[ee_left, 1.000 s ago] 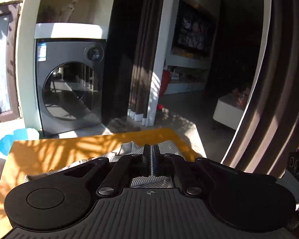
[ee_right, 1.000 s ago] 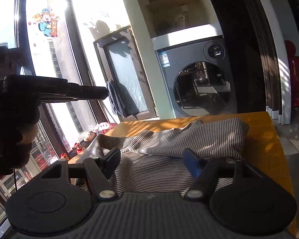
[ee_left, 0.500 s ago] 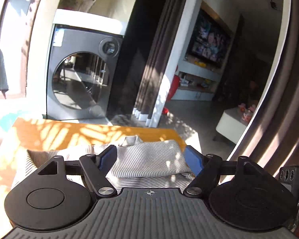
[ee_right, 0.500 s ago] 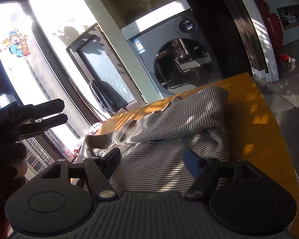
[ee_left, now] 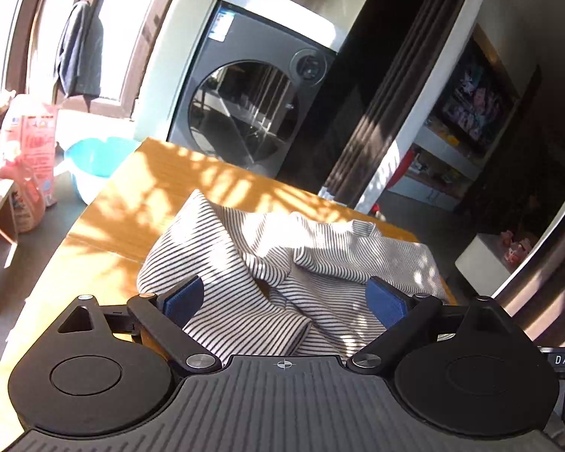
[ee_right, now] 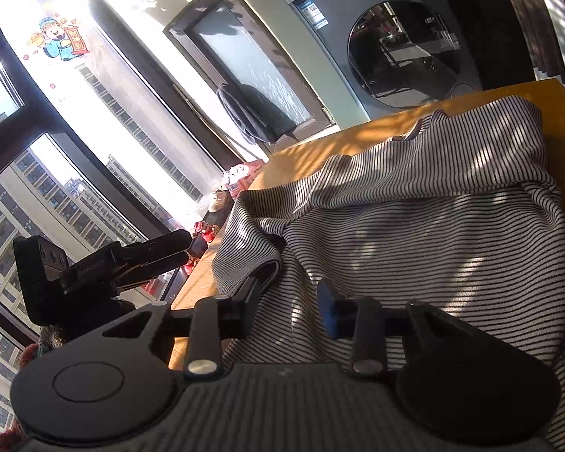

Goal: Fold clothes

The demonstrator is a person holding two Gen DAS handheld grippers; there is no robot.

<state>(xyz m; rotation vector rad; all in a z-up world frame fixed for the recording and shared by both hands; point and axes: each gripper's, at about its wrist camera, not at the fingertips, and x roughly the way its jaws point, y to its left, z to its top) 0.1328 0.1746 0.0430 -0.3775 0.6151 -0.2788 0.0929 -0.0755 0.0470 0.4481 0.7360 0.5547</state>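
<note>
Left gripper (ee_left: 284,301) is spread wide, blue pads well apart, holding nothing, poised over the near edge of the striped shirt (ee_left: 282,260). Right gripper (ee_right: 288,301) is likewise parted and empty, with cloth lying between its fingers but not pinched. That shirt lies on the orange worktop (ee_left: 139,207), partly gathered: one side is turned over the body, the collar faces the far edge, and a sleeve sits doubled at the left. Judged by these creases, the fold is incomplete; the layers are uneven and need squaring into a flat, compact packet.
</note>
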